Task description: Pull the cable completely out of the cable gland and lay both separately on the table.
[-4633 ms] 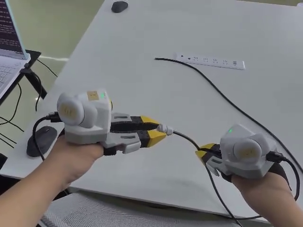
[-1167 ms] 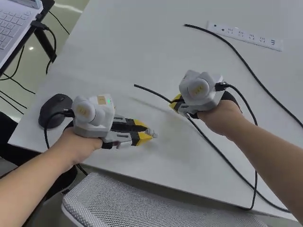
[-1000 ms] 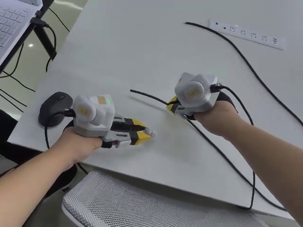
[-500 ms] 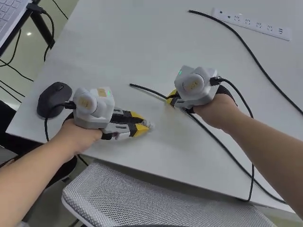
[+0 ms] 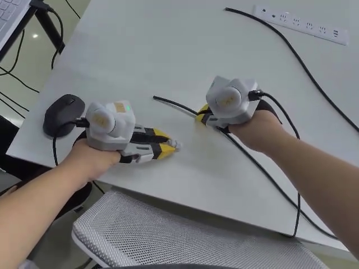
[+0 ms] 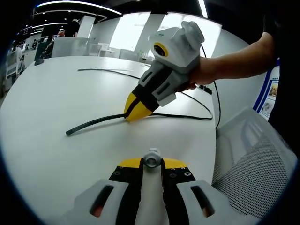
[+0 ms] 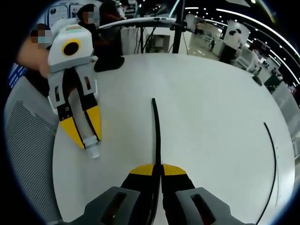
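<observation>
In the head view the left gripper [image 5: 168, 147] pinches the cable gland [image 5: 175, 145] at its tips, close to the front edge of the table [image 5: 140, 45]. Just beyond the gland, the right gripper [image 5: 201, 116] clamps the cable [image 5: 174, 104], whose free end lies apart from the gland. Bare tabletop spreads beyond the gland toward a power strip [image 5: 303, 22]. In the left gripper view the 2 jaws squeeze the gland, with the cable flat on the table beyond it. In the right gripper view the 2 jaws are pressed onto the cable, right of the gland.
</observation>
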The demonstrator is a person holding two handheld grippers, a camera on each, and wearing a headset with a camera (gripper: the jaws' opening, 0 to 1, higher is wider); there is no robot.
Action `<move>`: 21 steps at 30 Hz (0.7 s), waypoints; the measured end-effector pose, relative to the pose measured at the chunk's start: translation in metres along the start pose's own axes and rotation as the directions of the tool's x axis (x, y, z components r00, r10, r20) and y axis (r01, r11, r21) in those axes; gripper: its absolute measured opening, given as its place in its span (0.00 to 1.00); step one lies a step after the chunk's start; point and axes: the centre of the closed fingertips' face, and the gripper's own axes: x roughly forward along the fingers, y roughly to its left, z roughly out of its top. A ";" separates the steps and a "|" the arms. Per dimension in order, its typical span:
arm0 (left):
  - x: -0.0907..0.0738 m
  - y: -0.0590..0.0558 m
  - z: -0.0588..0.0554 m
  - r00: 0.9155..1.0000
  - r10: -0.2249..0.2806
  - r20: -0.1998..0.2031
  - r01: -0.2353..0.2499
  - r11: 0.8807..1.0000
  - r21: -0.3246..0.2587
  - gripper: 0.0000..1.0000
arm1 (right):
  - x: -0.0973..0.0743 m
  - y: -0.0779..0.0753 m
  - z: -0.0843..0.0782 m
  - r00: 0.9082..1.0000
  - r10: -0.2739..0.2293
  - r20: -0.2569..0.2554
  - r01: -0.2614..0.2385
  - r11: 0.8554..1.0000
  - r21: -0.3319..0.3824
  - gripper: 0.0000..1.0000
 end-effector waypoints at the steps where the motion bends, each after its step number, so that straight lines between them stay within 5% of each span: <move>1: 0.000 0.000 0.000 1.000 0.002 0.000 -0.002 1.000 0.003 0.15 | 0.000 0.000 0.000 1.000 -0.002 0.001 0.002 1.000 -0.002 0.00; 21: 0.000 0.004 -0.007 0.999 0.020 -0.039 -0.019 0.999 0.045 0.16 | 0.002 -0.007 -0.001 0.999 -0.031 -0.013 0.030 0.999 -0.022 0.08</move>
